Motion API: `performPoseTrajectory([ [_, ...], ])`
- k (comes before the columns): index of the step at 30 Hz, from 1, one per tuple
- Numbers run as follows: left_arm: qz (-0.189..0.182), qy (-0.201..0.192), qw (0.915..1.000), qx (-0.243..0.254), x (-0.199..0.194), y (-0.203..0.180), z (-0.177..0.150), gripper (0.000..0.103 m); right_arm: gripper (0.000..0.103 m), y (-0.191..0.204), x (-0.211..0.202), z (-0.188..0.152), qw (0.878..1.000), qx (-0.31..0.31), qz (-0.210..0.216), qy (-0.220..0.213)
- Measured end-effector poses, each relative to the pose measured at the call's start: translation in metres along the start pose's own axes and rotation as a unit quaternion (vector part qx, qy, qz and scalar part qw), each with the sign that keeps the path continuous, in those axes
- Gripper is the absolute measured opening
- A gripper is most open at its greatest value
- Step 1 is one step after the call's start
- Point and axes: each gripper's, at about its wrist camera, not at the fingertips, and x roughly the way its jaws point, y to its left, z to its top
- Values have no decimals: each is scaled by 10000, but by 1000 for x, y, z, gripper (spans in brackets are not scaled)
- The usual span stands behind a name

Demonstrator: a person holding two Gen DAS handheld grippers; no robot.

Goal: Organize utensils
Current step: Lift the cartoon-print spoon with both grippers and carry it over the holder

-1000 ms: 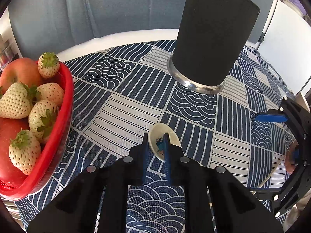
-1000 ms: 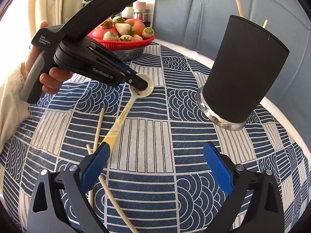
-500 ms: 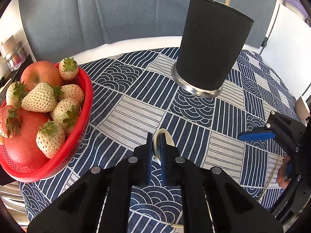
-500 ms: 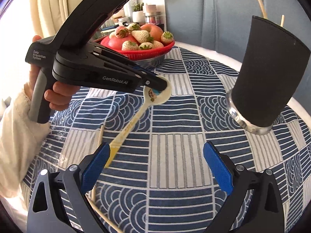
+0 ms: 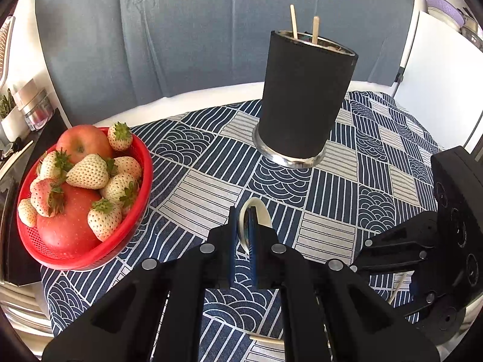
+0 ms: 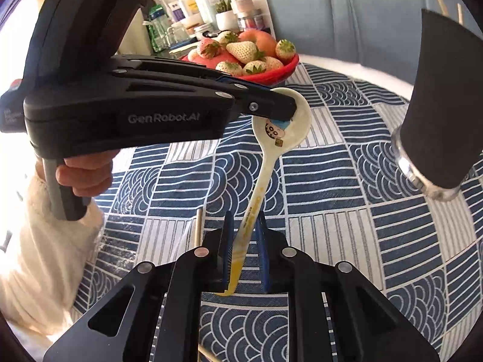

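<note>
A cream ceramic spoon (image 6: 279, 138) with a printed bowl and a yellow-tipped handle hangs in the air above the counter (image 6: 332, 187), held at both ends. The left tool (image 6: 280, 111) is clenched on the rim of the spoon's bowl; in the left wrist view the bowl (image 5: 252, 220) shows edge-on between the two blue pads. The right tool (image 6: 244, 244) has the spoon's handle between its blue pads, and its jaws are closing on it (the left pad already lies against the handle; whether the right pad touches cannot be told). A person's hand (image 6: 84, 175), in a cream sleeve (image 6: 45, 256), grips the handle of the left tool.

The counter is covered by a blue and white patterned cloth (image 5: 211, 187). On it, beyond the spoon, stands a black cup (image 5: 305, 96) with a shiny metal base, upright, with two wooden chopsticks (image 5: 303, 27) sticking out of its top. More chopsticks lie on the cloth: one (image 6: 197, 226) just left of the right tool's fingers, and another (image 6: 208, 354) at the lower edge of the right wrist view.

At the far left side of the cloth sits a red basket (image 5: 99, 253) holding apples and pale strawberries. Behind it, a shelf (image 6: 193, 30) carries bottles and jars.
</note>
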Motion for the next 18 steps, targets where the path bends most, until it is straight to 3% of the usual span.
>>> performPoseTrajectory([
  [4,47,-89,9999,17,-12,-4,3,7,11,-3,-10,0,10000,14,8,-88],
  [9,94,-199,9997,104,-27,-12,9,6,9,-8,-20,4,9995,-37,-276,-113],
  [18,307,-350,9984,319,-55,-29,24,6,9,-7,-44,14,9987,-123,-296,-402],
])
